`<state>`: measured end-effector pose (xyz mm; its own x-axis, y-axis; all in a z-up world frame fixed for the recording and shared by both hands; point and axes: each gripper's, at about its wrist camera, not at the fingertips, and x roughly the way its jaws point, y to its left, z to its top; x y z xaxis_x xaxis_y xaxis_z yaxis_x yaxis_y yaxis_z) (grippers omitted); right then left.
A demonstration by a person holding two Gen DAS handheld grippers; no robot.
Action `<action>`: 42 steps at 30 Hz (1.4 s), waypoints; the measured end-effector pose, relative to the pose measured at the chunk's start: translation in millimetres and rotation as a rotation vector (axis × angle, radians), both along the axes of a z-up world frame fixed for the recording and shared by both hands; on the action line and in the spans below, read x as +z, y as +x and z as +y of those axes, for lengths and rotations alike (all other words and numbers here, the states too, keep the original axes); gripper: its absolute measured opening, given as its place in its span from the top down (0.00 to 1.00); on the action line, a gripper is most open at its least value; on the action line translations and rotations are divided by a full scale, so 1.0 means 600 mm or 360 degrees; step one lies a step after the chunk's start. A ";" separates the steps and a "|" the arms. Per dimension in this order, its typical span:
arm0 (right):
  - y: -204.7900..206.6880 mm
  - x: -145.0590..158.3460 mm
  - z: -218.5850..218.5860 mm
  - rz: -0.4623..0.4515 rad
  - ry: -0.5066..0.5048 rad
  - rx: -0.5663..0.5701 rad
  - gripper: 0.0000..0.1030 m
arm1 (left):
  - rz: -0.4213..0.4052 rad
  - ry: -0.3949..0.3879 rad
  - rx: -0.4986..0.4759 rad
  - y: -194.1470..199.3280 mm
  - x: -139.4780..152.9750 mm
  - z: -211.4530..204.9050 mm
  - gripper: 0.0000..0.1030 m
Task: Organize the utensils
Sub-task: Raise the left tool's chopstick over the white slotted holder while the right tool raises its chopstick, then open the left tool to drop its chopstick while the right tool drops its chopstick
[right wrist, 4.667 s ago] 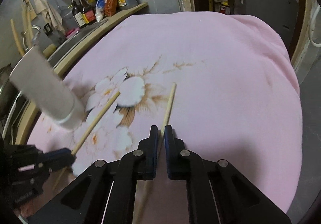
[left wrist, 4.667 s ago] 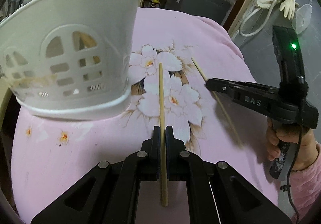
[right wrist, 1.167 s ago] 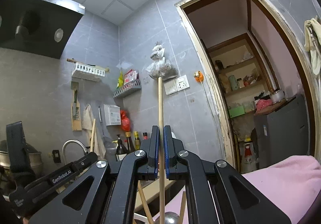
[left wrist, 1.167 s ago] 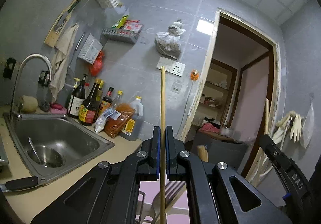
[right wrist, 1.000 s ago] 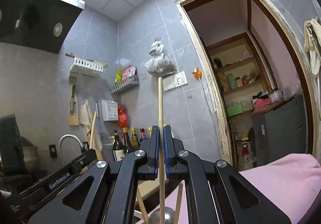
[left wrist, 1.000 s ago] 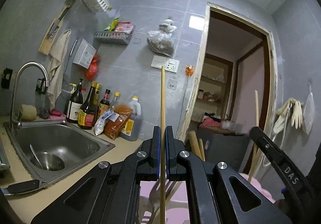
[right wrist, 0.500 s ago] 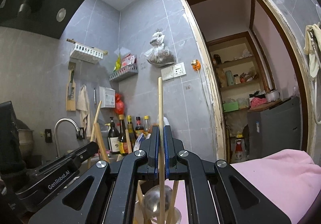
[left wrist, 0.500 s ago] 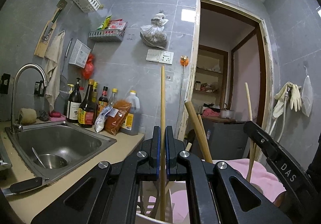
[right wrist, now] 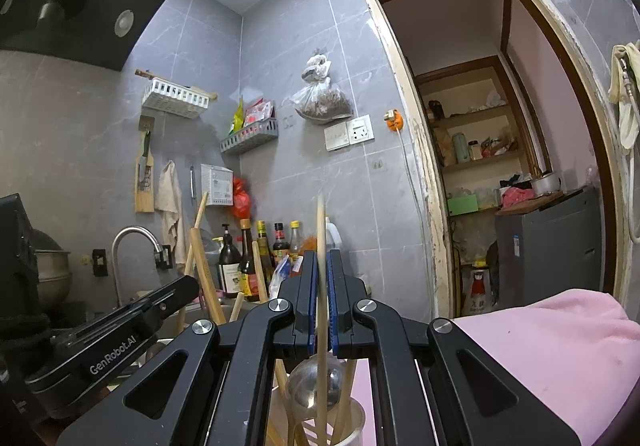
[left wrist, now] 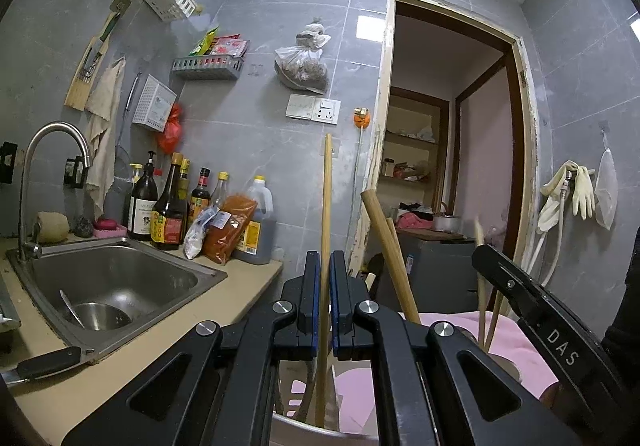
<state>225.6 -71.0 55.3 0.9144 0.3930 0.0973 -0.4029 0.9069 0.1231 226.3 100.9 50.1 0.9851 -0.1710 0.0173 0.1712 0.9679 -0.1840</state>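
Observation:
My left gripper (left wrist: 324, 266) has its jaws slightly parted around an upright wooden chopstick (left wrist: 326, 206), whose lower end reaches into the white utensil holder (left wrist: 304, 428) below. My right gripper (right wrist: 322, 266) also has its jaws slightly parted around a blurred chopstick (right wrist: 321, 230), whose lower end is in the holder (right wrist: 352, 416). The holder holds several wooden handles (left wrist: 390, 258) and a metal ladle (right wrist: 314, 382). The right gripper shows at the right of the left wrist view (left wrist: 532, 310); the left gripper shows at the left of the right wrist view (right wrist: 120, 338).
A steel sink (left wrist: 112, 286) with a tap (left wrist: 44, 170) lies at the left, with sauce bottles (left wrist: 172, 206) behind it on the counter. The pink cloth (right wrist: 540, 358) covers the table at the right. A doorway (right wrist: 500, 166) opens behind.
Both grippers have come lower over the holder, and their jaws have parted a little. The right chopstick has slid down and blurs; the left chopstick also sits lower in the holder.

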 end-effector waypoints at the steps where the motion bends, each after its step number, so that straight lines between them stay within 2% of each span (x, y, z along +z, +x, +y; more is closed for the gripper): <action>1: 0.000 0.000 0.000 -0.0002 -0.0001 -0.0001 0.96 | 0.0000 -0.0004 0.0000 -0.001 0.001 0.000 0.97; 17: -0.006 -0.002 -0.003 -0.0022 0.0007 -0.0009 0.91 | -0.0015 -0.0012 -0.0015 -0.006 0.003 -0.004 0.96; 22: -0.009 -0.003 -0.004 -0.0032 0.0016 -0.0030 0.85 | -0.0019 -0.0020 -0.0006 -0.009 0.004 -0.004 0.91; 27: -0.018 -0.001 -0.005 -0.0059 0.0011 -0.0086 0.83 | -0.0011 -0.0014 0.0004 -0.016 0.009 -0.012 0.90; 30: -0.024 -0.001 -0.007 -0.0058 0.0010 -0.0102 0.79 | -0.0005 -0.0025 0.0004 -0.019 0.012 -0.012 0.86; 36: -0.032 0.006 -0.021 -0.0045 0.0022 -0.0172 0.78 | 0.0015 -0.0037 0.0025 -0.028 0.017 -0.015 0.80; 42: -0.043 0.010 -0.040 -0.0017 0.0020 -0.0220 0.71 | 0.0043 -0.0023 0.0027 -0.043 0.020 -0.015 0.70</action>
